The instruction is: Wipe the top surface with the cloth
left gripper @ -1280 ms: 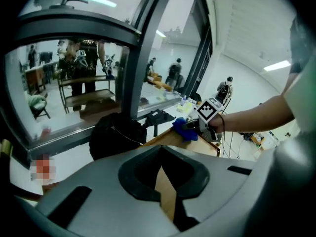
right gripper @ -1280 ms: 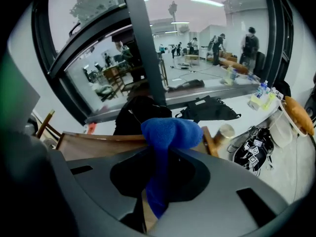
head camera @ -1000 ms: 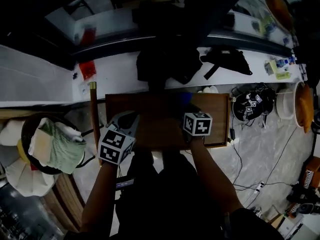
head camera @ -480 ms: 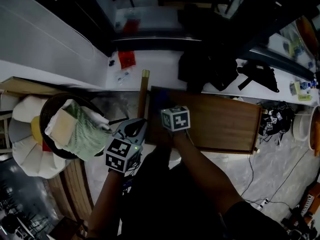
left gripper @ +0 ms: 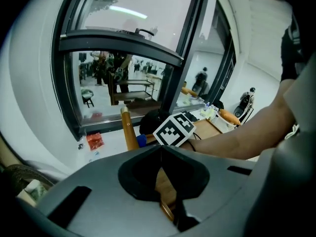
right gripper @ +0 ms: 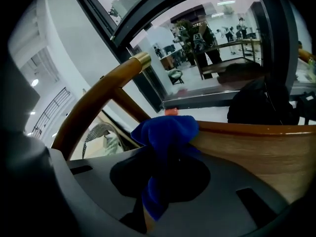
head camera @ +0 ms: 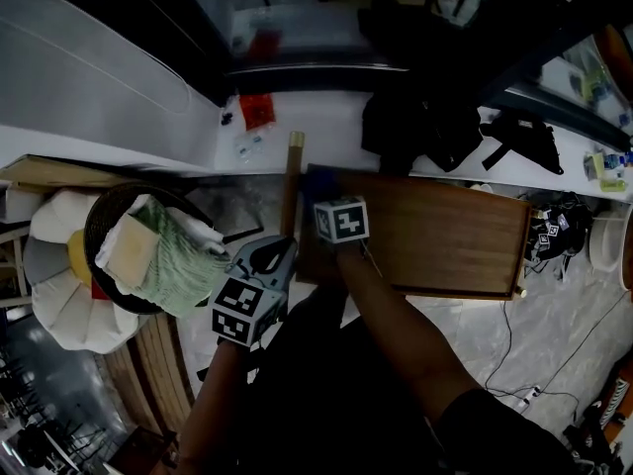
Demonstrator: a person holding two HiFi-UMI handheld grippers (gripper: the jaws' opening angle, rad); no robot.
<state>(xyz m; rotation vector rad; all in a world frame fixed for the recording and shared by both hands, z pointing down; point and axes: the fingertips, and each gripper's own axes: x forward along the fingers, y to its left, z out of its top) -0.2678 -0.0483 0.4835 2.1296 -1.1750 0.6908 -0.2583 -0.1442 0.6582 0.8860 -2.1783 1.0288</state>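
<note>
Blue cloth [right gripper: 165,132] pinched in the right gripper [right gripper: 159,191] at the tabletop [head camera: 445,236] left edge; best pressed flat, swept right. Left gripper [left gripper: 165,186] closed, empty.

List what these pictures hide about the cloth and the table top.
- Head view: the cloth is nearly all hidden beneath the marker cube.
- Right gripper view: the right claw cuts off most of the table top with its own body.
- Head view: too dark to tell dirt or wiped streaks on the wood.
</note>
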